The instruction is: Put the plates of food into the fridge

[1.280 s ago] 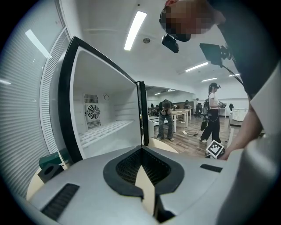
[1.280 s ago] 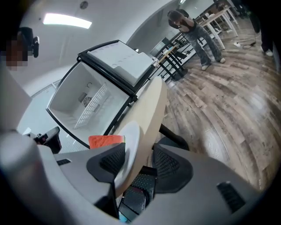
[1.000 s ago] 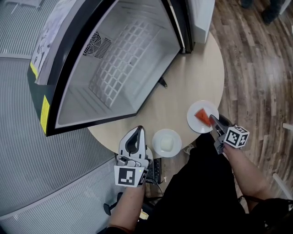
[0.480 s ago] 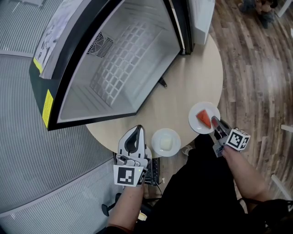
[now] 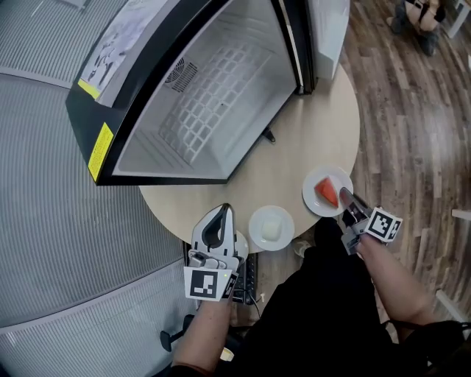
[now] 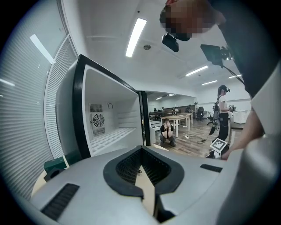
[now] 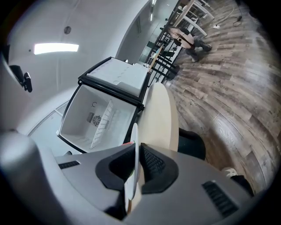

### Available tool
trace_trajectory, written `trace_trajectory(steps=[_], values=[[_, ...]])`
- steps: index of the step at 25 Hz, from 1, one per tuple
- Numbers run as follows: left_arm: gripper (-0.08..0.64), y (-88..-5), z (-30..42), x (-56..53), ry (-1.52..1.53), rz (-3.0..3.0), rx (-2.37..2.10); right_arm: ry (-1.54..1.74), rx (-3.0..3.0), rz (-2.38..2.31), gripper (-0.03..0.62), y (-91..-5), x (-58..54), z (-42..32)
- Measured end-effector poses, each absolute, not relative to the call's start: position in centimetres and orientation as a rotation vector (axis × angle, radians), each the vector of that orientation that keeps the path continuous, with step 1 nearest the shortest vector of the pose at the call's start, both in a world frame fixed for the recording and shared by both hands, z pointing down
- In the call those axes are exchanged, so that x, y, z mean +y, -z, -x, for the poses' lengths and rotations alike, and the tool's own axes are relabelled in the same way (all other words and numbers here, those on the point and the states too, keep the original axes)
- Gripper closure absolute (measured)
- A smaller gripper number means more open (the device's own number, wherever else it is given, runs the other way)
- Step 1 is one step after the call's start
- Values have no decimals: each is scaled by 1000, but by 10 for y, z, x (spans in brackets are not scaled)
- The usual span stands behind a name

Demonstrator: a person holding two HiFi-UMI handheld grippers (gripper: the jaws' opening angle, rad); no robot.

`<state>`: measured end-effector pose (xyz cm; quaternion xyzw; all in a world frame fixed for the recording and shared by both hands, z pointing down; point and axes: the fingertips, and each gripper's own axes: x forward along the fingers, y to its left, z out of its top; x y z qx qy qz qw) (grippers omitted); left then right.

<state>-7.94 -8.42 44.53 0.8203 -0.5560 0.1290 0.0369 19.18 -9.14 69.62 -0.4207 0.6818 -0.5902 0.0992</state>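
Observation:
A white plate (image 5: pixel 324 193) with a red slice of food lies at the round table's (image 5: pixel 309 140) right edge. My right gripper (image 5: pixel 344 194) has just been closing and is now shut on the plate's near rim. The rim shows edge-on as a thin white plate (image 7: pixel 135 132) between the pads of the right gripper (image 7: pixel 137 151). A second plate (image 5: pixel 271 228) with pale food sits at the table's front edge. Left of it, my left gripper (image 5: pixel 220 212) has its jaws together and holds nothing; the left gripper (image 6: pixel 142 149) points toward the open fridge (image 5: pixel 213 96).
The fridge (image 6: pixel 109 127) stands on the table's far left with a white wire shelf inside, and its door (image 5: pixel 327 29) is swung out at the back. A person (image 5: pixel 419 15) crouches on the wooden floor beyond. A white edge (image 5: pixel 241 244) shows under the left gripper.
My right gripper's jaws have closed onto the near rim of the red-food plate. The head view has shifted a little. The left gripper stays at the table's front edge.

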Motion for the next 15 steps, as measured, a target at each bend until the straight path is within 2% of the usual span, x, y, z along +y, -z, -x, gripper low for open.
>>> trace_trajectory(steps=[7, 15], values=[[558, -413, 88, -67, -287, -2556, -1759, 1635, 1946, 968, 568, -628, -102, -157], [558, -393, 95, -27, -150, -2580, -1774, 1545, 1992, 983, 568, -575, -111, -144]])
